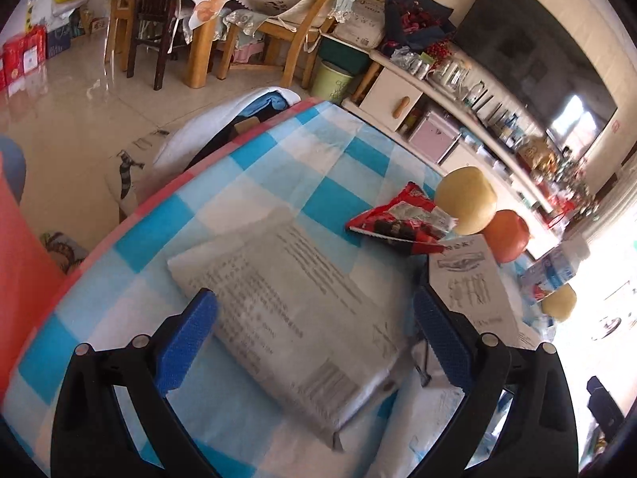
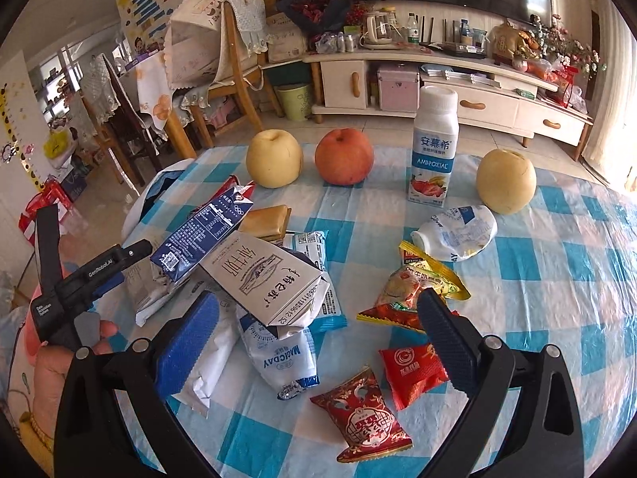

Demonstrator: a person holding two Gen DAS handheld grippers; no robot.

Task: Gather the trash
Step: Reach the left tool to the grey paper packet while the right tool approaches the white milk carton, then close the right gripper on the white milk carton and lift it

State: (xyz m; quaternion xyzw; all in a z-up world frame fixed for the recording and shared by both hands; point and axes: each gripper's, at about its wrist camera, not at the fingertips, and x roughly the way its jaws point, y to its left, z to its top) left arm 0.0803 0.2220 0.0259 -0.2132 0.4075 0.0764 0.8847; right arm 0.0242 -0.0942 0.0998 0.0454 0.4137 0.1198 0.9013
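Observation:
Trash lies piled on the blue-checked table: a white milk carton, a blue carton, a MAGICDAY bag, red snack packets, a yellow wrapper and a crushed white bottle. My left gripper is open, its fingers on either side of a grey printed pouch. A red wrapper lies beyond it. My right gripper is open and empty above the pile.
Two yellow pears, a red apple and an upright Ambrosial bottle stand at the table's far side. A red bin edge shows at left. Chairs and a TV cabinet stand beyond.

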